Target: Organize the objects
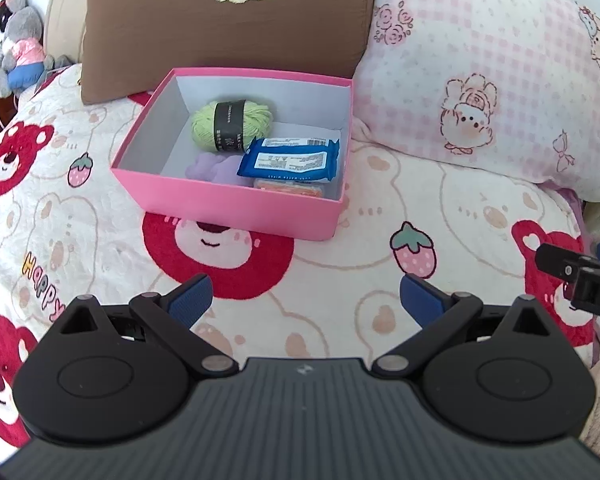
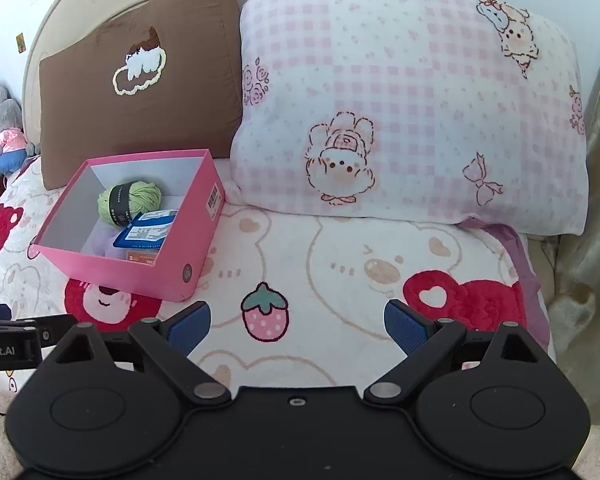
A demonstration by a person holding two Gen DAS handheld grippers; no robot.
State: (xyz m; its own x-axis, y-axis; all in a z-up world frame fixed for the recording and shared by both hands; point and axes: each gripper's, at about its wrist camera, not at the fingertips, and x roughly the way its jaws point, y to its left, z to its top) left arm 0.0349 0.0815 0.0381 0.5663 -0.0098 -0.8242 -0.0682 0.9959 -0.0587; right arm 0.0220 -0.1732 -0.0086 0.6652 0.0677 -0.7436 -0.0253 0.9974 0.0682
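Note:
A pink box (image 1: pixel 236 206) stands open on the bed, ahead of my left gripper (image 1: pixel 305 300). Inside it lie a green yarn ball (image 1: pixel 228 124), a blue wipes packet (image 1: pixel 290 158), a purple soft thing (image 1: pixel 212 168) and an orange pack (image 1: pixel 290 190). My left gripper is open and empty, a short way in front of the box. My right gripper (image 2: pixel 297 326) is open and empty over the blanket, to the right of the box (image 2: pixel 140 272). The yarn ball (image 2: pixel 130 200) and the packet (image 2: pixel 146 234) show there too.
A brown pillow (image 1: pixel 220 36) and a pink checked pillow (image 2: pixel 412 108) lean on the headboard behind the box. Plush toys (image 1: pixel 18 48) sit at the far left. The bear-print blanket (image 2: pixel 340 264) covers the bed. The right gripper's body (image 1: pixel 580 276) shows at the left view's right edge.

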